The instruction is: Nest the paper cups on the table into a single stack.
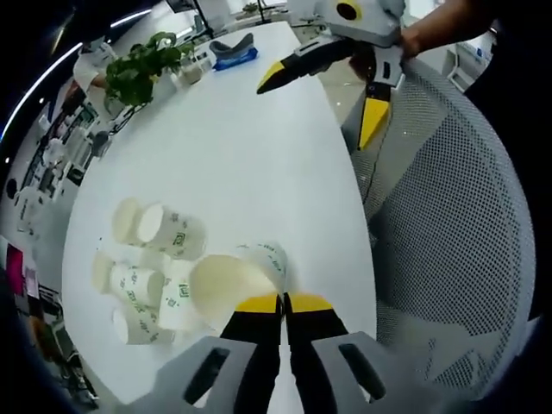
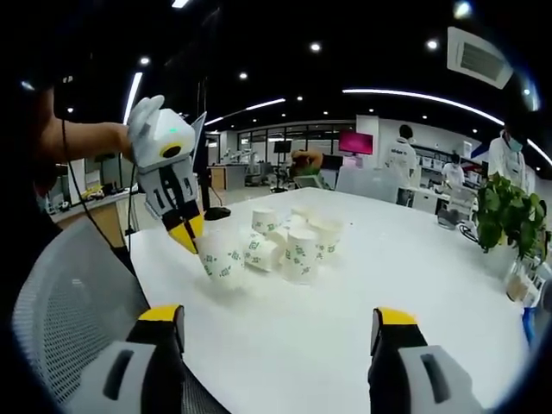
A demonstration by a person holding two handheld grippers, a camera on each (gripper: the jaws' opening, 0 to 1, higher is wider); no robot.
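My left gripper (image 1: 283,302) is shut on the rim of a white paper cup with green print (image 1: 231,283), which lies tilted at the near edge of the white table (image 1: 233,147). Just left of it, several more cups (image 1: 147,267) lie tumbled in a loose pile. In the right gripper view the left gripper (image 2: 185,233) comes down from a person's hand onto that cup (image 2: 220,256), with the pile of cups (image 2: 289,241) behind it. My right gripper (image 2: 280,317) stands wide open and holds nothing, over the table's edge. It also hangs open at the top of the left gripper view (image 1: 326,99).
A grey mesh chair (image 1: 448,216) (image 2: 69,293) stands against the table's edge near both grippers. A potted plant (image 1: 142,65) (image 2: 509,211) and a blue object (image 1: 235,59) sit at the table's far end. People stand in the office behind.
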